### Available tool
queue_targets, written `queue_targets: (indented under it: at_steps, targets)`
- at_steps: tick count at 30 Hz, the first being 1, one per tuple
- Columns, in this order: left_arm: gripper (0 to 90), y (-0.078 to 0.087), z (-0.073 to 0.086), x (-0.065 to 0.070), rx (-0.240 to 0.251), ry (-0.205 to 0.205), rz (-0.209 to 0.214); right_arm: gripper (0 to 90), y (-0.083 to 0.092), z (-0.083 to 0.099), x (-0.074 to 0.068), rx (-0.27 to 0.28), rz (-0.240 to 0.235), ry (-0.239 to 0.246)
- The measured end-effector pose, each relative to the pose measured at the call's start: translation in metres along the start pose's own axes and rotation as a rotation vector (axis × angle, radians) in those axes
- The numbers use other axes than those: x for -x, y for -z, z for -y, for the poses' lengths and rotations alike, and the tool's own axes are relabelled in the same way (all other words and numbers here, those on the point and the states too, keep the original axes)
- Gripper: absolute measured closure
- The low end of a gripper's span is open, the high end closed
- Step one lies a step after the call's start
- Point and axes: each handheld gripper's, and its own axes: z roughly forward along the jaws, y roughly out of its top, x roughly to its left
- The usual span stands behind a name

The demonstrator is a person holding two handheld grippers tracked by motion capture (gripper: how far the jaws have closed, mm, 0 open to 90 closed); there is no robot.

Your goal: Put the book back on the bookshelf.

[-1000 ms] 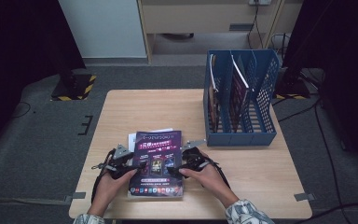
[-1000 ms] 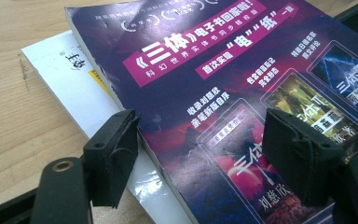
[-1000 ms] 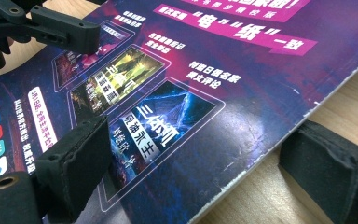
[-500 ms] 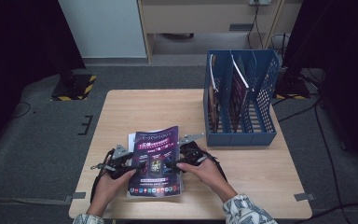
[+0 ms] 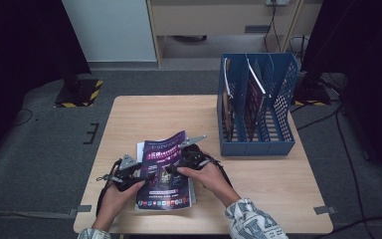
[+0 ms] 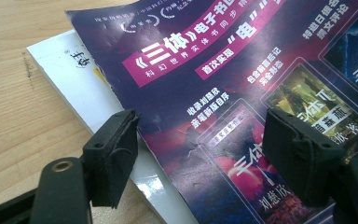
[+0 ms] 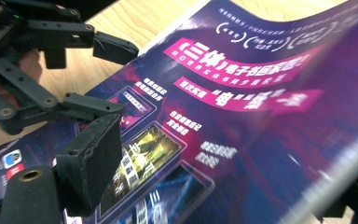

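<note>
A purple magazine (image 5: 165,152) lies on a white booklet (image 5: 140,148) at the table's near edge. Its right side curls up off the stack. My left gripper (image 5: 146,173) stands open astride the magazine's left edge (image 6: 168,154). One of its fingers (image 6: 114,156) is over the white booklet (image 6: 74,79) and the other is over the cover. My right gripper (image 5: 173,168) is open, and its jaws have just been closing a little. The raised right edge of the magazine (image 7: 261,140) passes between them, with one finger (image 7: 91,161) above the cover and the other under the lifted edge.
A blue file rack (image 5: 258,134) with upright books in it stands at the back right of the wooden table (image 5: 154,114). The person's hands and a patterned sleeve (image 5: 251,221) come in at the table's near edge. The left gripper (image 7: 112,77) also shows in the right gripper view.
The right gripper has moved left and up along the magazine. The magazine's right side, flat a second ago, now curls up off the stack. The left gripper has stayed put.
</note>
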Motion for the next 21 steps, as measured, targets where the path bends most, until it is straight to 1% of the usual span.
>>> queue_targets:
  at_steps: [2, 8, 9, 10, 11, 12, 13, 14, 17, 20, 21]
  targets:
    - [25.8, 0.0, 0.0, 0.0, 0.002, 0.0, 0.0, 16.5, -0.004, -0.002, -0.001, -0.005, 0.009, -0.008]
    - [25.7, 0.0, 0.001, 0.0, 0.008, 0.001, 0.002, 17.4, -0.013, -0.005, 0.001, 0.007, 0.016, -0.035]
    - [25.6, 0.0, 0.001, 0.0, 0.008, 0.001, 0.001, 17.8, -0.014, -0.005, 0.001, 0.005, 0.016, -0.05]
    - [25.5, 0.0, 0.001, 0.0, 0.008, 0.001, 0.001, 18.7, -0.016, -0.006, 0.002, 0.001, 0.014, -0.051]
    - [25.5, 0.0, 0.001, 0.0, 0.008, 0.0, 0.001, 19.8, -0.016, -0.006, 0.002, -0.008, 0.014, -0.063]
    - [25.5, 0.0, 0.001, 0.0, 0.008, 0.001, 0.001, 22.1, -0.017, -0.006, 0.003, -0.017, 0.022, -0.063]
    - [25.5, 0.0, 0.001, 0.0, 0.009, 0.0, 0.001, 24.2, -0.017, -0.006, 0.003, -0.019, 0.027, -0.079]
    - [25.5, 0.0, 0.001, 0.0, 0.008, -0.001, 0.001, 27.0, -0.017, -0.006, 0.004, -0.021, 0.037, -0.077]
    - [23.7, 0.0, 0.001, 0.0, 0.008, -0.003, 0.004, 37.8, -0.018, -0.006, 0.004, -0.034, 0.071, -0.094]
    - [22.2, 0.0, 0.001, 0.0, 0.002, -0.004, 0.014, 50.9, -0.018, -0.006, 0.005, -0.024, 0.099, -0.096]
    - [20.4, -0.001, 0.0, 0.0, -0.003, -0.014, 0.017, 54.4, -0.017, -0.007, 0.005, -0.016, 0.106, -0.101]
